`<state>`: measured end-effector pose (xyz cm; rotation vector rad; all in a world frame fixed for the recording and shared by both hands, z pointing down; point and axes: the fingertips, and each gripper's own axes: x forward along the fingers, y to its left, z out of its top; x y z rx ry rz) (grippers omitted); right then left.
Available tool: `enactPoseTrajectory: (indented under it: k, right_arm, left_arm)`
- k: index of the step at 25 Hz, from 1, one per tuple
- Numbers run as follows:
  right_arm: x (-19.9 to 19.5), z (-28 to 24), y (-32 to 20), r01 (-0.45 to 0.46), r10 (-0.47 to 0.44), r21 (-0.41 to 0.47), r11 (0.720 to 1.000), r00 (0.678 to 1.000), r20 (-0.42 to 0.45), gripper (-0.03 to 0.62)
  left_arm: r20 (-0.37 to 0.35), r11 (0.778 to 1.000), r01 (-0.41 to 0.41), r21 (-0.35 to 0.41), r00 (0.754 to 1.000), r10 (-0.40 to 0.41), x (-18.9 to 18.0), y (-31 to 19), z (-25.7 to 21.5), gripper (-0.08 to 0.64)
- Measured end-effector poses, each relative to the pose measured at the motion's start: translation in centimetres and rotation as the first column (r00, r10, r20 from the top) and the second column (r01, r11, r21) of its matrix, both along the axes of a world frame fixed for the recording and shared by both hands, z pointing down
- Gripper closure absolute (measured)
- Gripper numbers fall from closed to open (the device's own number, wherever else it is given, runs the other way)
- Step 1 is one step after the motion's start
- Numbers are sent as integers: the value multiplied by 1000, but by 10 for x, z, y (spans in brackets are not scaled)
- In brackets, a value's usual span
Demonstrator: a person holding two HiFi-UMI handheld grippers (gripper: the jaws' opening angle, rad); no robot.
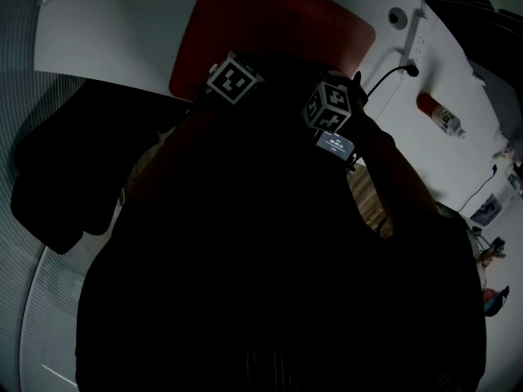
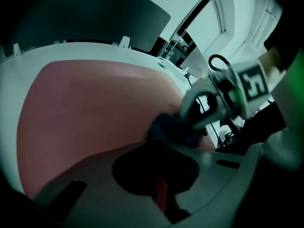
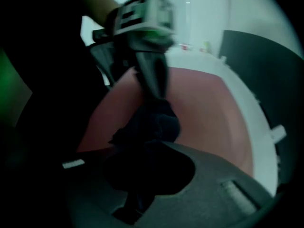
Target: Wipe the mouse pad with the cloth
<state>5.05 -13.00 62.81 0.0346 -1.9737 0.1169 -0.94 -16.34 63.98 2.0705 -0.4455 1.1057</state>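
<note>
**Inspector:** Red, for the record. Found the mouse pad (image 1: 278, 23) flat on the white tabletop (image 1: 122, 23), set close along the tabletop's near edge. Judged well placed for an easy reach.

**Clerk:** And the cloth?

**Inspector:** Dark and bunched. Logged the cloth (image 3: 154, 122) resting on the pad toward its near edge, with both tools meeting at it.

**Clerk:** State of the right gripper?

**Inspector:** Found the right gripper (image 2: 192, 120) closed on the cloth. Traced dark fabric from the bunch straight down between its jaws. Judged a firm pinch, suited to dragging fabric across the surface.

**Clerk:** Left gripper?

**Inspector:** Noted the left gripper (image 3: 153, 96) angled down from above, tips pushed into the top of the same bunch. Saw only a narrow gap in its own view, with a sliver of red showing through. Cannot confirm a hold. Possibly there just to steady or gather the fabric.

**Clerk:** Progress?

**Inspector:** Hard to grade. Saw bare red toward the pad's far edge and no marks to go by. Got little from the head view, dark and largely blocked by the person's torso.

**Clerk:** Risk?

**Inspector:** Small contact patch from a bunched cloth. Recommend flattening it before sweeping.
</note>
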Motion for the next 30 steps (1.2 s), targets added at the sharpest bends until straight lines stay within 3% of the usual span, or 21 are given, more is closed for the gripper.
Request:
enactPoseTrajectory:
  k: [3,6,8,10,12,15,17,19,22,24,26,28,30]
  right_arm:
    - [-17,3,48,166,-166,-79,983,986,9,557]
    - [-17,6,38,212,-211,-17,977,977,20,557]
    - [-2,8,1,145,-145,86,986,989,0,557]
    - [26,7,-51,-4,8,148,989,1000,-27,555]
    - [53,4,-95,-129,143,179,975,988,-65,555]
    - [72,1,-112,-189,215,200,961,970,-116,557]
    - [65,1,-97,-165,193,189,968,971,-140,558]
    - [43,2,-64,-93,113,149,984,985,-132,558]
    - [1,2,11,47,-46,14,999,997,-68,558]
    - [-15,1,45,98,-100,-63,993,994,-36,558]
    - [-16,5,48,129,-130,-57,990,991,-19,558]
    - [-10,8,25,128,-128,2,992,992,-7,558]
    - [11,8,-24,43,-41,82,996,999,-24,557]
  left_arm:
    - [7,1000,-2,-4,1000,2,0,0,0,554]
    - [10,1000,-4,-3,1000,4,-1,1,-1,554]
    - [8,1000,0,-4,1000,0,0,1,-1,554]
    - [7,1000,-5,-3,1000,5,0,1,-1,554]
    - [7,1000,-5,-3,1000,5,-1,0,-2,554]
    - [4,1000,-6,-7,1000,6,0,4,-2,554]
    - [6,1000,-2,-1,1000,2,0,3,-2,554]
    - [11,1000,-1,3,1000,1,-2,2,-1,554]
    - [2,1000,2,4,1000,-2,-1,1,-1,554]
    - [-3,1000,-7,1,1000,7,1,1,-1,554]
    - [-4,1000,-7,2,1000,7,0,1,-1,554]
    - [1,1000,-7,-1,1000,7,-1,1,-1,554]
    - [3,1000,-7,-3,1000,7,-1,2,-1,554]
